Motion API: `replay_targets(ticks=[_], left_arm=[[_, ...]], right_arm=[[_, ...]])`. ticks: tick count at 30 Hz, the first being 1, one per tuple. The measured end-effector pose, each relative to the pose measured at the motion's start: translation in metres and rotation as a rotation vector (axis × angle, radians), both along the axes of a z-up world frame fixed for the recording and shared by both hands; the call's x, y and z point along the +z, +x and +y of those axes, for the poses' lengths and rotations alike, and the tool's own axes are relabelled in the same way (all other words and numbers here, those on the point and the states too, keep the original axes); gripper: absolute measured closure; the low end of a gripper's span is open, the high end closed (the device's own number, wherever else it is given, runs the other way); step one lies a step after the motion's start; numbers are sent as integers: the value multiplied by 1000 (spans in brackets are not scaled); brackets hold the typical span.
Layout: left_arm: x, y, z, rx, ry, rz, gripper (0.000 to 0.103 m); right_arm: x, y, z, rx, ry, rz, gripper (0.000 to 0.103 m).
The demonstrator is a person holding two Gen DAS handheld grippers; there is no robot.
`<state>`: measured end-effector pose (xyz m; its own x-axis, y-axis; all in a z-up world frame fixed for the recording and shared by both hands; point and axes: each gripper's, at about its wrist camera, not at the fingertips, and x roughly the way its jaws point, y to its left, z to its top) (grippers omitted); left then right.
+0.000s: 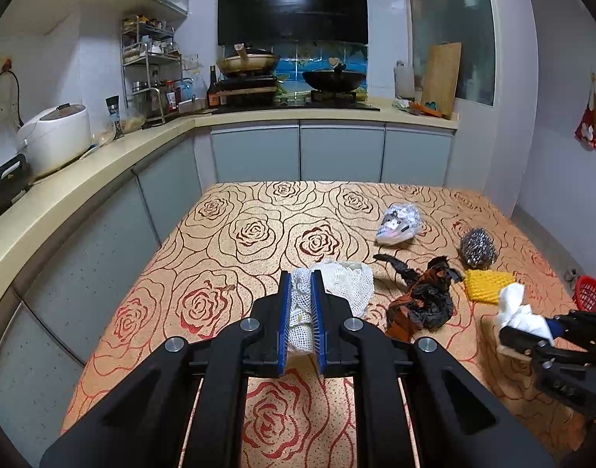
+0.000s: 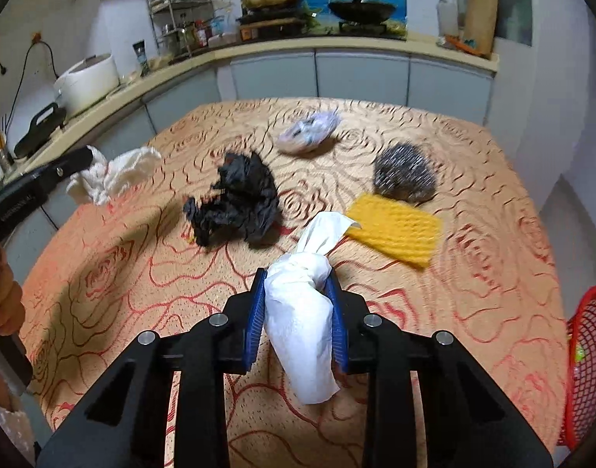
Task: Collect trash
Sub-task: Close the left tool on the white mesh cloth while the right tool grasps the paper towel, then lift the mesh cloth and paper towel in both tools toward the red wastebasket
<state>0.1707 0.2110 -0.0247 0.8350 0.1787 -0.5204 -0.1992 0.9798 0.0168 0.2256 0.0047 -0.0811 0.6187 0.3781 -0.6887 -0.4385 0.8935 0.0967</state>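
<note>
My left gripper (image 1: 301, 273) is shut on a white foam net sleeve (image 1: 346, 280) and holds it above the table (image 1: 227, 241); the gripper also shows in the right wrist view (image 2: 88, 155) with the sleeve (image 2: 116, 175). My right gripper (image 2: 296, 275) is shut on a crumpled white paper tissue (image 2: 303, 312), also seen in the left wrist view (image 1: 520, 312). On the table lie a black crumpled plastic bag (image 2: 239, 202), a yellow foam net (image 2: 397, 232), a steel-wool scourer (image 2: 405, 173) and a clear bag of scraps (image 2: 307, 132).
A red mesh basket (image 2: 586, 362) stands off the table's right edge. The rose-patterned cloth covers the table. A kitchen counter (image 1: 103, 171) with a rice cooker (image 1: 56, 136) runs along the left and back.
</note>
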Motion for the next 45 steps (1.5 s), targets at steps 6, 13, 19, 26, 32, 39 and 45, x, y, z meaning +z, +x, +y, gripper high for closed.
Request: replay_targets(ticks=[6, 13, 19, 26, 32, 39, 45], left_arm=[[14, -4, -7, -3, 5, -32, 93], [29, -9, -16, -2, 7, -71, 93], [37, -11, -25, -11, 18, -88, 93], [50, -10, -43, -43, 27, -115, 93], [56, -8, -66, -87, 33, -131, 93], [62, -2, -101, -161, 46, -144, 93], [64, 1, -133, -226, 43, -154, 93]], right_arm=[[32, -9, -11, -23, 34, -89, 74], [61, -12, -22, -52, 65, -159, 74], [78, -17, -34, -72, 89, -196, 74], [94, -22, -58, -129, 114, -231, 74], [101, -24, -85, -193, 126, -251, 74], [104, -27, -116, -255, 132, -263, 74], [107, -33, -141, -308, 138, -276, 74]])
